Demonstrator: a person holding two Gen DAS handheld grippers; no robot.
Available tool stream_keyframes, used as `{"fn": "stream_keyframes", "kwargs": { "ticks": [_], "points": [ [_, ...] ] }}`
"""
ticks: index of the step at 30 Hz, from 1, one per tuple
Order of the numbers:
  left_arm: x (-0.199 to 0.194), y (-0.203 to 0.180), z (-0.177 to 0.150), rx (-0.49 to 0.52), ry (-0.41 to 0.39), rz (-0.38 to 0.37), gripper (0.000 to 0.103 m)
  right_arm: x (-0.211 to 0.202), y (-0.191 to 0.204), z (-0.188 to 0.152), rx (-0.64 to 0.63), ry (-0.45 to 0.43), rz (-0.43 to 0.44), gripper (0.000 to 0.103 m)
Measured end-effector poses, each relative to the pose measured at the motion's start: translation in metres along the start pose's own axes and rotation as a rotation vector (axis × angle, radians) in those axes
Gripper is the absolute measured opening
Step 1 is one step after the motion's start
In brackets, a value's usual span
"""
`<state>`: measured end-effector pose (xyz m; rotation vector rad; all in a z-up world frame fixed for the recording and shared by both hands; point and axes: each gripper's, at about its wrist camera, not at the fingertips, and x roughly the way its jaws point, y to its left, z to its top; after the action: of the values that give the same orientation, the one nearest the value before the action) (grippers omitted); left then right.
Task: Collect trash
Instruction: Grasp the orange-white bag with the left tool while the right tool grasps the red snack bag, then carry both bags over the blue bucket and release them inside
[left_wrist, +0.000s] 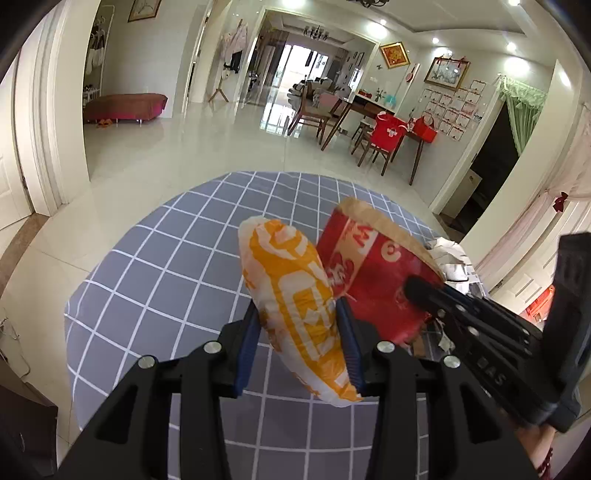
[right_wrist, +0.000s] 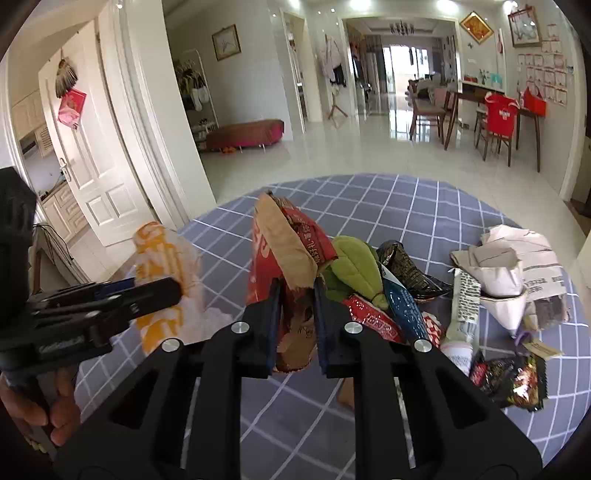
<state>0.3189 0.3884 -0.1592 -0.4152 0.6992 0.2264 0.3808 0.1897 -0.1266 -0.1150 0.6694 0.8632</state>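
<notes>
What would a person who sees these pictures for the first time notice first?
First, the orange-and-white wrapper clamped in the left tool, raised above the grey checked cloth. Right beside it, the right tool pinches a red and brown paper bag by its lower part. To the right of that bag, a pile of wrappers and crumpled white paper lies on the cloth.

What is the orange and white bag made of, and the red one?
Orange-and-white bag: likely thin paper, matte and softly wrinkled where the left gripper pinches it.
Red bag: looks like brown kraft paper printed red outside; the dull tan inside shows at its open mouth.
</notes>
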Motion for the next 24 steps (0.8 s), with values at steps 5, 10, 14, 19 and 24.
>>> {"fn": "stream_keyframes", "kwargs": {
  "ticks": [5, 10, 14, 19, 24],
  "points": [
    [-0.023, -0.022, 0.0, 0.036, -0.029, -0.011, 0.04, -0.036, -0.003, -0.003, 0.042, -0.07, 0.024, 0.015],
    [-0.049, -0.065, -0.004, 0.102, -0.061, -0.051, 0.04, -0.092, -0.018, -0.012, 0.078, -0.154, 0.008, 0.015],
    [-0.066, -0.108, -0.018, 0.184, -0.069, -0.106, 0.04, -0.15, -0.044, -0.028, 0.134, -0.227, -0.029, 0.015],
    [-0.072, -0.19, -0.042, 0.304, -0.05, -0.191, 0.04, -0.222, -0.086, -0.067, 0.218, -0.309, -0.105, 0.015],
    [-0.067, -0.272, -0.078, 0.433, 0.001, -0.281, 0.04, -0.29, -0.138, -0.124, 0.319, -0.367, -0.216, 0.015]
  ]
}}
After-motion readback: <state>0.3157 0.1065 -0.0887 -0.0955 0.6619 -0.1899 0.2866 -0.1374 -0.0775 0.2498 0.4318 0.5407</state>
